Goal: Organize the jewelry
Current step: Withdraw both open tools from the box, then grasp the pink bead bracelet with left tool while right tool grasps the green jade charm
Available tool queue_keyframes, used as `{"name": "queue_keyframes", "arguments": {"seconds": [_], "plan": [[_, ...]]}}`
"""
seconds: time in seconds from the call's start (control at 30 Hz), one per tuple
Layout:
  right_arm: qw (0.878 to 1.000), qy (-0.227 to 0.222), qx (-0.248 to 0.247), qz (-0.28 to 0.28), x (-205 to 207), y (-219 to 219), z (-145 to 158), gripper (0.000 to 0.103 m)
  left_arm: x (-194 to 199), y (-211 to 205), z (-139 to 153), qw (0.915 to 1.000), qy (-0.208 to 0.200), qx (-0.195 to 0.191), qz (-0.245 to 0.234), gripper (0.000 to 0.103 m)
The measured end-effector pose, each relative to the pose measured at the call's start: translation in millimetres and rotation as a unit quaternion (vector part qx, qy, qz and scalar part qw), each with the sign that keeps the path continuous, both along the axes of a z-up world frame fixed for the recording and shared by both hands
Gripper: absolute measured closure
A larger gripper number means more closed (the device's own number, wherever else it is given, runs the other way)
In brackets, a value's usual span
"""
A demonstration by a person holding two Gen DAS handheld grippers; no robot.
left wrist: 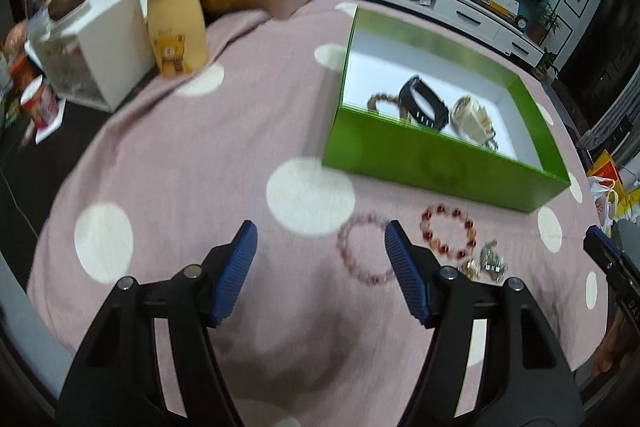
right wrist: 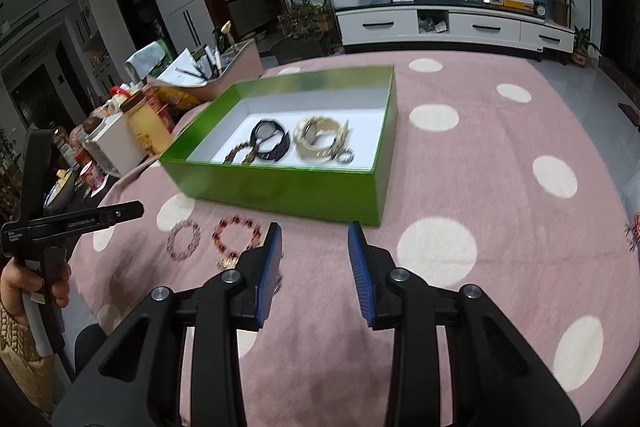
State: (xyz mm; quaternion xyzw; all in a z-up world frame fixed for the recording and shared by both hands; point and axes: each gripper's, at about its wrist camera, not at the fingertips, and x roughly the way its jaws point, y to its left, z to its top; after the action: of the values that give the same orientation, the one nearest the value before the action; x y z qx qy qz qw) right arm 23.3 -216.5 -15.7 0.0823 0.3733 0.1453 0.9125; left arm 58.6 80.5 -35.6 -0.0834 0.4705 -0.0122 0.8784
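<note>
Both wrist views toward green box [left wrist: 404, 151]

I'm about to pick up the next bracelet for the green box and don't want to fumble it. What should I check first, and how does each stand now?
1. Left gripper open and empty: ok.
2. Right gripper empty, nothing between its pads: ok.
3. Pink bead bracelet lying flat on the dotted cloth, apart from the red bead bracelet: ok.
4. Left gripper centred over the pink bracelet: not ok, only the right-hand finger overlaps it.
5. Free floor in the green box beside the black band and pale watch: ok.
6. Gold pieces untangled: cannot tell.
</note>
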Motion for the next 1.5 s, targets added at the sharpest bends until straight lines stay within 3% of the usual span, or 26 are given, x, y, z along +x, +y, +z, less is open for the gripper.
{"name": "queue_keyframes", "arguments": {"seconds": [0.6, 0.87, 1.07, 1.4, 1.5], "plan": [[0.996, 0.058, -0.039, 0.055, 1, 46, -45, 0.069, -2, -15, -27, 0.9996, 0.019, 0.013, -0.017, 0.036], [0.994, 0.068, -0.058, 0.068, 18, 57, -54, 0.069, 15, -25, -38, 0.9987, 0.025, 0.036, -0.026, 0.047], [0.992, 0.072, -0.070, 0.081, 26, 66, -59, 0.069, 22, -33, -44, 0.9974, 0.019, 0.059, -0.037, 0.061], [0.988, 0.064, -0.106, 0.091, 38, 80, -60, 0.069, 19, -43, -46, 0.9950, -0.008, 0.073, -0.067, 0.093], [0.987, 0.060, -0.115, 0.094, 38, 84, -61, 0.078, 17, -44, -46, 0.9952, -0.011, 0.070, -0.067, 0.094]]}}
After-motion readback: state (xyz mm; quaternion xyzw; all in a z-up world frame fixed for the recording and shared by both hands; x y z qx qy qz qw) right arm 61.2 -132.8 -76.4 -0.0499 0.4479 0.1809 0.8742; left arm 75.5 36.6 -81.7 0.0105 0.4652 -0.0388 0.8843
